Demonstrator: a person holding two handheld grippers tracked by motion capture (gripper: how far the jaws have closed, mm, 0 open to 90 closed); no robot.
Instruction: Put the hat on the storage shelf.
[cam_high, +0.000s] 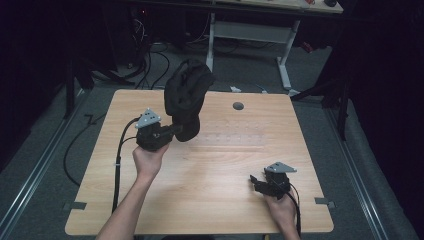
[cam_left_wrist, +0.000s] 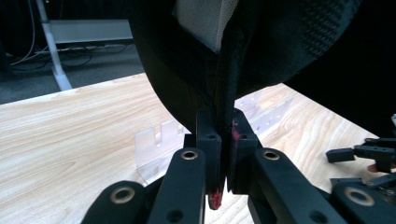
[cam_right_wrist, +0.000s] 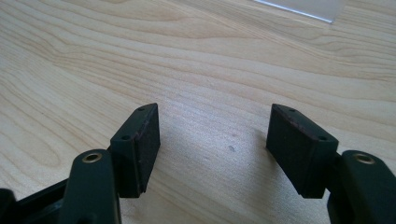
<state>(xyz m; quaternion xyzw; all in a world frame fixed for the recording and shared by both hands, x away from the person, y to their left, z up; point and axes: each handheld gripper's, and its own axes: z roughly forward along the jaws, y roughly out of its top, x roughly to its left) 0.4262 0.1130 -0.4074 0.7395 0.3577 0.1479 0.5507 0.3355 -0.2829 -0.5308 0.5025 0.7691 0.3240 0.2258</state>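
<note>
A black cap (cam_high: 186, 95) hangs in the air above the left middle of the wooden table (cam_high: 220, 210). My left gripper (cam_high: 176, 131) is shut on its lower edge and holds it up. In the left gripper view the jaws pinch the cap's dark fabric (cam_left_wrist: 224, 84), with a pale lining (cam_left_wrist: 205, 21) visible above. My right gripper (cam_high: 257, 181) rests low near the table's front right, open, with nothing between its pads (cam_right_wrist: 144, 144). That right gripper (cam_left_wrist: 362, 161) also appears at the far right of the left gripper view.
A clear plastic stand (cam_left_wrist: 156, 149) lies on the table (cam_left_wrist: 70, 140) under the cap. A round cable hole (cam_high: 238, 106) sits near the table's far edge. Behind the table stand a white desk frame (cam_high: 250, 35) and floor cables (cam_high: 150, 65).
</note>
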